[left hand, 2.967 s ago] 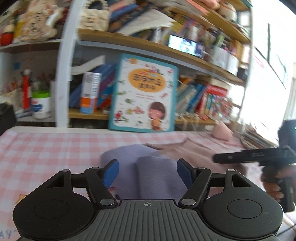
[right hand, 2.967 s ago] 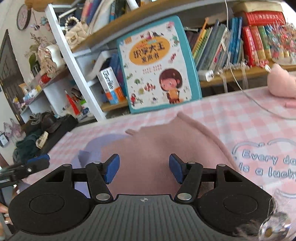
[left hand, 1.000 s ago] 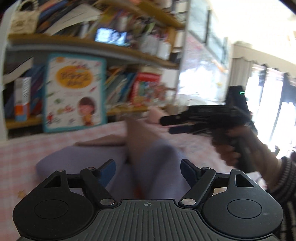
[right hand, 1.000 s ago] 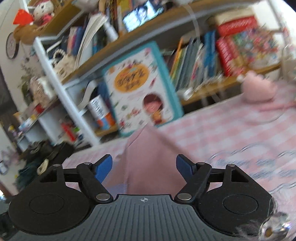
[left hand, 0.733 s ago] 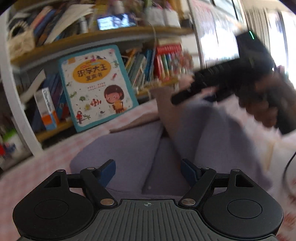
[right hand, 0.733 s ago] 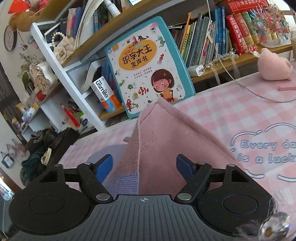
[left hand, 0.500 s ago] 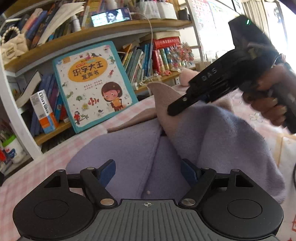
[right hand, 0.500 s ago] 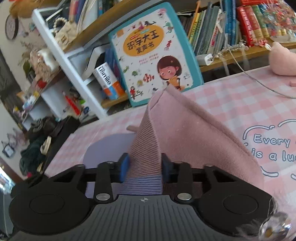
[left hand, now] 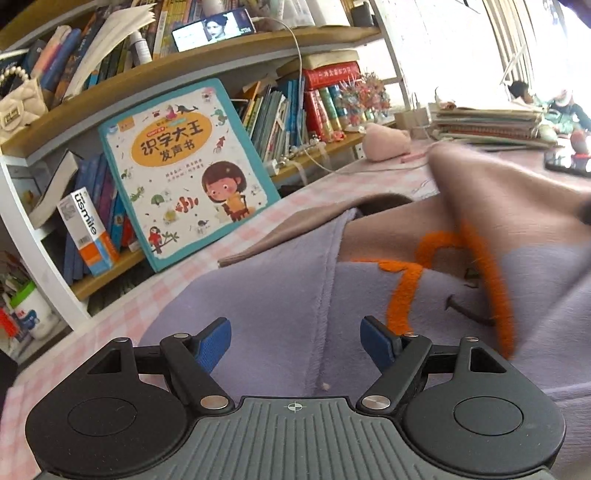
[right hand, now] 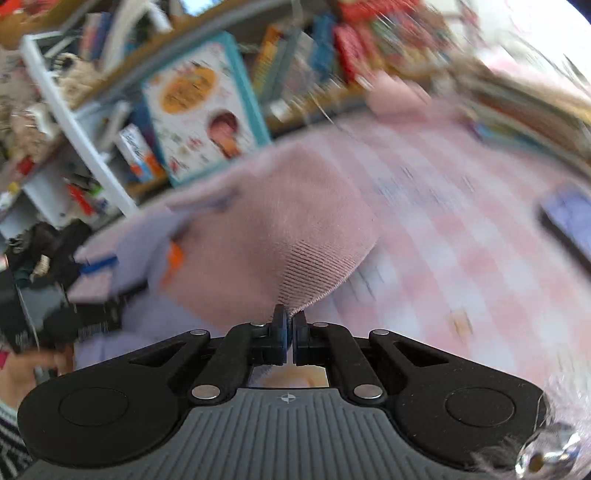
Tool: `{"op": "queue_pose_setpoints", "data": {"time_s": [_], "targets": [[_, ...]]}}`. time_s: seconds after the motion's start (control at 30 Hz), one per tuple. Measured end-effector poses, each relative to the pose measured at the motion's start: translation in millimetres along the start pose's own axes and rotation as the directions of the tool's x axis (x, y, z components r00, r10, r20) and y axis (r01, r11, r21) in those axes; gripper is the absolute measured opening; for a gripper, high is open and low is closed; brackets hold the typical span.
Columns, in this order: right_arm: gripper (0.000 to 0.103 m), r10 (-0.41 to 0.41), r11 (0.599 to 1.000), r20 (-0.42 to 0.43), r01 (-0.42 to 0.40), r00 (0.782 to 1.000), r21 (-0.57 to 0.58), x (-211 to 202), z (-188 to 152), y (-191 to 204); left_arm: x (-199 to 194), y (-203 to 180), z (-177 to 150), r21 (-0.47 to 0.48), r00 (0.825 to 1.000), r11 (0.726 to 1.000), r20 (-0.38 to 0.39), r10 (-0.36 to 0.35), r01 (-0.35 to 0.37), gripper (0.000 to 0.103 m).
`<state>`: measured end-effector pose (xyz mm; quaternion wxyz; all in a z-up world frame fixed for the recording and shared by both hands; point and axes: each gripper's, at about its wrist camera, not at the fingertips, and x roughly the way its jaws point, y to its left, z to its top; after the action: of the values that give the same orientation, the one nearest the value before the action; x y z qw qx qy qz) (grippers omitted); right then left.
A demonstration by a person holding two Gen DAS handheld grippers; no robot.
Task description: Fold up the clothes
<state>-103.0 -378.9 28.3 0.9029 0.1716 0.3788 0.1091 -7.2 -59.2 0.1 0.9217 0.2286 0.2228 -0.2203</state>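
Folding is only partway complete: I am pinching the sweater's (right hand: 295, 221) ribbed pink hem in the right gripper (right hand: 289, 328), lifting it above the checked tablecloth (right hand: 461, 229), while holding the left gripper (left hand: 295, 341) spread over its lavender body.

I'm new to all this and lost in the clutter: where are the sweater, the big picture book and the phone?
sweater (left hand: 266, 302): left wrist view, purple front.
picture book (left hand: 184, 166): left wrist view, cover.
phone (left hand: 212, 29): left wrist view, lit screen.
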Motion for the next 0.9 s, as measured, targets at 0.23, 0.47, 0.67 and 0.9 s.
{"op": "queue_pose_setpoints", "data": {"time_s": [0.23,0.47,0.67,0.9], "targets": [[0.006,-0.062,0.996,0.000,0.062,0.998,-0.069,-28.2,-0.3,4.7,0.1,-5.1,15.9,0.102,0.999,0.994,0.031,0.044,-0.047,0.078],[0.046,-0.188,0.888,0.212,0.258,0.959,-0.380,-67.6,53.5,43.3,8.6,-10.6,25.5,0.171,1.000,0.985,0.019,0.023,-0.026,0.078],[0.051,-0.082,0.813,0.212,0.189,0.974,-0.551,2.3,83.3,70.1,18.7,-21.4,26.0,0.181,1.000,0.983,0.020,0.005,-0.009,0.078],[0.049,-0.100,0.760,0.070,0.121,0.993,-0.639,90.1,103.7,92.3,16.8,-15.3,21.5,0.163,0.999,0.986,0.024,0.023,-0.027,0.078]]}}
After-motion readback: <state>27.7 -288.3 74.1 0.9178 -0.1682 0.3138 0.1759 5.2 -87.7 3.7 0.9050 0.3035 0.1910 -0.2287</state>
